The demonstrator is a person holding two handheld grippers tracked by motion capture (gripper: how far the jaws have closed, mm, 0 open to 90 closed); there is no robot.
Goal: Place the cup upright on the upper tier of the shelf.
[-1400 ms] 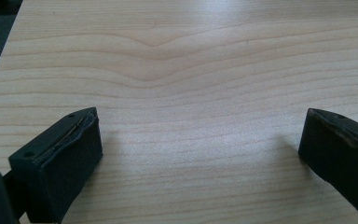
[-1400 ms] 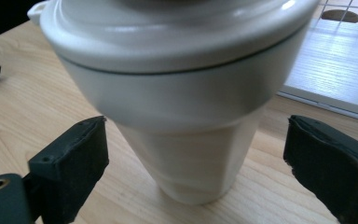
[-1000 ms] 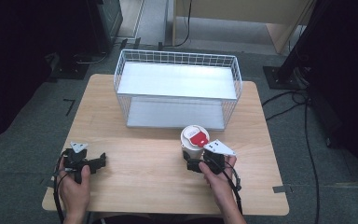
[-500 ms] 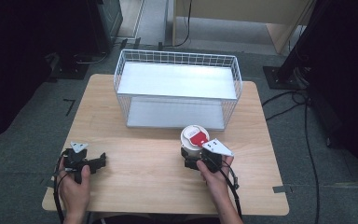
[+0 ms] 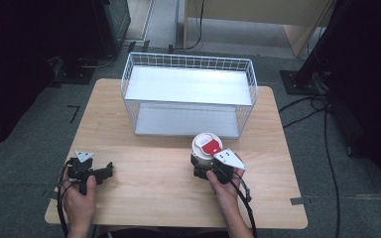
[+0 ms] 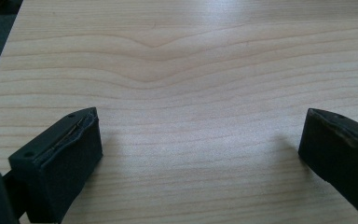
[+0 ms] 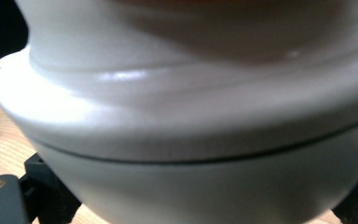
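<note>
A white lidded cup (image 5: 206, 145) with a red label on top stands upright on the wooden table (image 5: 154, 198), just in front of the wire basket (image 5: 188, 62). My right gripper (image 5: 201, 163) is shut on the cup's lower body from the near side. In the right gripper view the cup (image 7: 191, 116) looms very close, with a black jaw at each lower corner. My left gripper (image 5: 106, 171) rests near the table's front left and points right. Its jaws stand wide open in the left gripper view (image 6: 200, 144), with bare wood between them.
The white wire basket has a pale floor and holds nothing; it takes up the far middle of the table. Cables (image 5: 302, 106) and dark stands lie on the grey floor to the right. Bare wood (image 5: 149, 168) lies between my two hands.
</note>
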